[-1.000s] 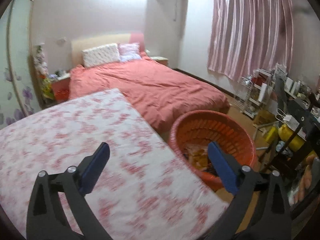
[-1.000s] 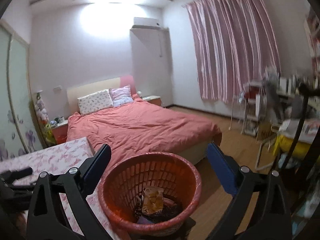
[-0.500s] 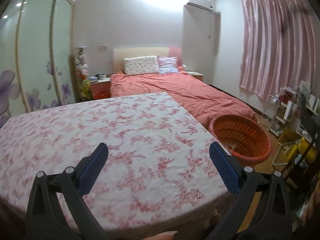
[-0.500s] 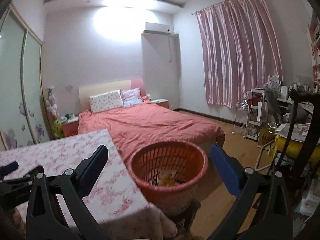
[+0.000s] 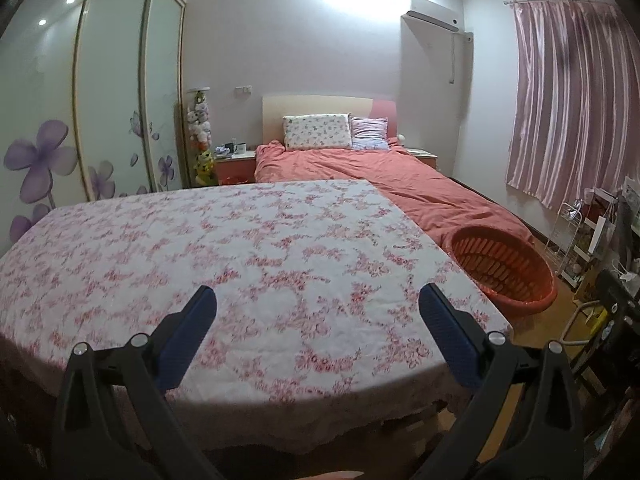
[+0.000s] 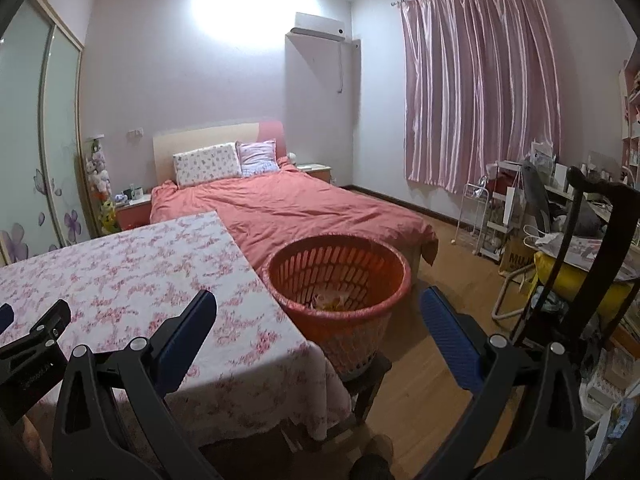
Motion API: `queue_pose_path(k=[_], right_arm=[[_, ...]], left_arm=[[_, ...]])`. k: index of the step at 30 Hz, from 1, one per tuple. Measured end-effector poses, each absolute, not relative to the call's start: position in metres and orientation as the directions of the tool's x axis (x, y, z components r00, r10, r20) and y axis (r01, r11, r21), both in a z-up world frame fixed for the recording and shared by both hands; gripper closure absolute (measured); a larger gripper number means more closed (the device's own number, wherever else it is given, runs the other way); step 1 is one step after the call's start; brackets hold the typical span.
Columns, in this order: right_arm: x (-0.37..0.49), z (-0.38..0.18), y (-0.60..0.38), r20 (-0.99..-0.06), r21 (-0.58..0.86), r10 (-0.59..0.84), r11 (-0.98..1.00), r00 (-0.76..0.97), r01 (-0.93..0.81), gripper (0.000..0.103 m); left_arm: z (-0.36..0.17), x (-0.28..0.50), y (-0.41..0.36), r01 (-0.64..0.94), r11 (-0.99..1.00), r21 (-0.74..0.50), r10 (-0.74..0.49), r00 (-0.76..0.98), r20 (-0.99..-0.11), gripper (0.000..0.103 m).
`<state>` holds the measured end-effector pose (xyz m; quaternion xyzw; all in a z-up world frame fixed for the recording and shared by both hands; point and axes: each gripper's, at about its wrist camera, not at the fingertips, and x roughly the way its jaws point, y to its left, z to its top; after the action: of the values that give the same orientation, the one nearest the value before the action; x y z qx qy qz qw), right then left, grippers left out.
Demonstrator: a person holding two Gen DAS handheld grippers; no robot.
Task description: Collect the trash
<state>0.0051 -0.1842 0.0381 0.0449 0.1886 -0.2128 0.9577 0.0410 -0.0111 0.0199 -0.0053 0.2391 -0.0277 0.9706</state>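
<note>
Ahead of you the bed (image 6: 288, 208) with its coral cover fills the far room. Your flower-patterned surface (image 5: 224, 256) sits before it. Just beside its right edge stands the orange slatted basket (image 6: 340, 280) on a dark stool, with yellowish wrappers (image 6: 332, 302) lying at its bottom. Your left gripper (image 5: 316, 316) and right gripper (image 6: 318, 316) hang with jaws spread wide, holding nothing.
</note>
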Motion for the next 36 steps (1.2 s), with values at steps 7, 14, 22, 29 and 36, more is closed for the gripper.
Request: queue_pose_path(k=[7,14,22,29,36], right_arm=[[-0.002,0.029,-0.177,-0.398,-0.013,-0.416,0.894,0.818,0.448,0.002],[-0.005,0.022,-0.176,-0.412,-0.041,-0.459,0.872,0.787,0.487,0.002],[-0.005,0.015,-0.177,-0.433,-0.064,-0.484,0.858,0.760,0.509,0.002],[-0.006,0.012,-0.175,-0.434,-0.074,-0.491,0.855,0.755,0.514,0.002],[-0.007,0.011,-0.179,-0.441,-0.060,-0.481,0.858,0.758,0.509,0.002]], left_arm=[[0.014,0.030,-0.008,0.034,0.999,-0.037,-0.047,0.877,-0.478,0.004],[0.006,0.024,-0.006,0.015,0.999,-0.035,-0.030,0.865,-0.500,0.004],[-0.003,0.023,-0.008,0.001,1.000,-0.030,-0.017,0.850,-0.526,0.004],[-0.008,0.022,-0.011,-0.001,0.999,-0.037,-0.020,0.841,-0.540,0.004],[-0.010,0.020,-0.012,0.008,0.998,-0.058,-0.038,0.842,-0.538,0.004]])
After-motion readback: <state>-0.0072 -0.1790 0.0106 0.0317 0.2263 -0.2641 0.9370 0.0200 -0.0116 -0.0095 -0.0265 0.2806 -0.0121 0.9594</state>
